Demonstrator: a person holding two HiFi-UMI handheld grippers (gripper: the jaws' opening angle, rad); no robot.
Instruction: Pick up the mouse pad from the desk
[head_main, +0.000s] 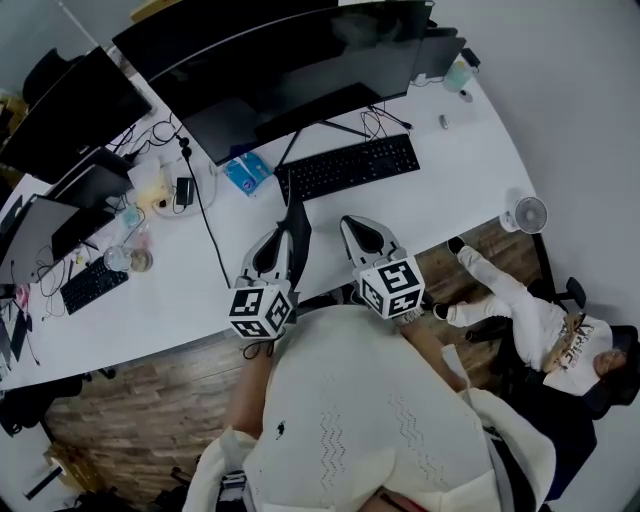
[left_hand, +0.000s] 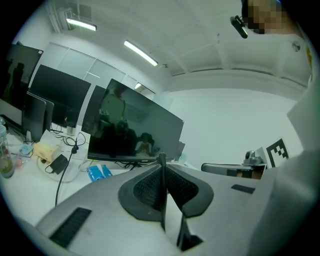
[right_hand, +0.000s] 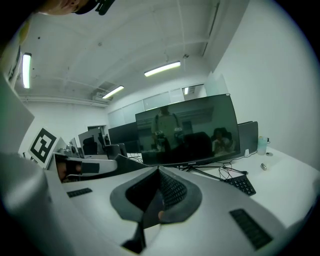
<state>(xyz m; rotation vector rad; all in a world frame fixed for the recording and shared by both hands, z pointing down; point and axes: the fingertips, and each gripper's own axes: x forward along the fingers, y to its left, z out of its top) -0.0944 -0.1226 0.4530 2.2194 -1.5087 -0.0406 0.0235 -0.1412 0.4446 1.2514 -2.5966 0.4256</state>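
The mouse pad (head_main: 300, 245) is pinched edge-on in the clenched left gripper (head_main: 280, 235) and held upright over the front edge of the desk (head_main: 470, 160), seemingly so that it hangs clear. The right gripper (right_hand: 159, 172) is held just beside it, its jaws pressed together on nothing. Farther back lie a keyboard (head_main: 348, 167), a blue packet (head_main: 243, 174) and a monitor (head_main: 290, 60). Nothing is judged to be in the way.

White desk (head_main: 470, 170) and its furnishings, each placed from the black keyboard (head_main: 347, 167).
Behind the keyboard: a wide curved monitor (head_main: 290, 60), its screen dark. Just left of it: a blue packet (head_main: 245, 173). Further left: a black adapter (head_main: 184, 189) with a trailing cable, a second monitor (head_main: 70, 115) and, well apart, a smaller keyboard (head_main: 93, 284). To its right: a small white fan (head_main: 528, 214) near the desk's edge. Off the desk, right of the keyboard: a seated person (head_main: 540, 320) on wood flooring (head_main: 130, 400).
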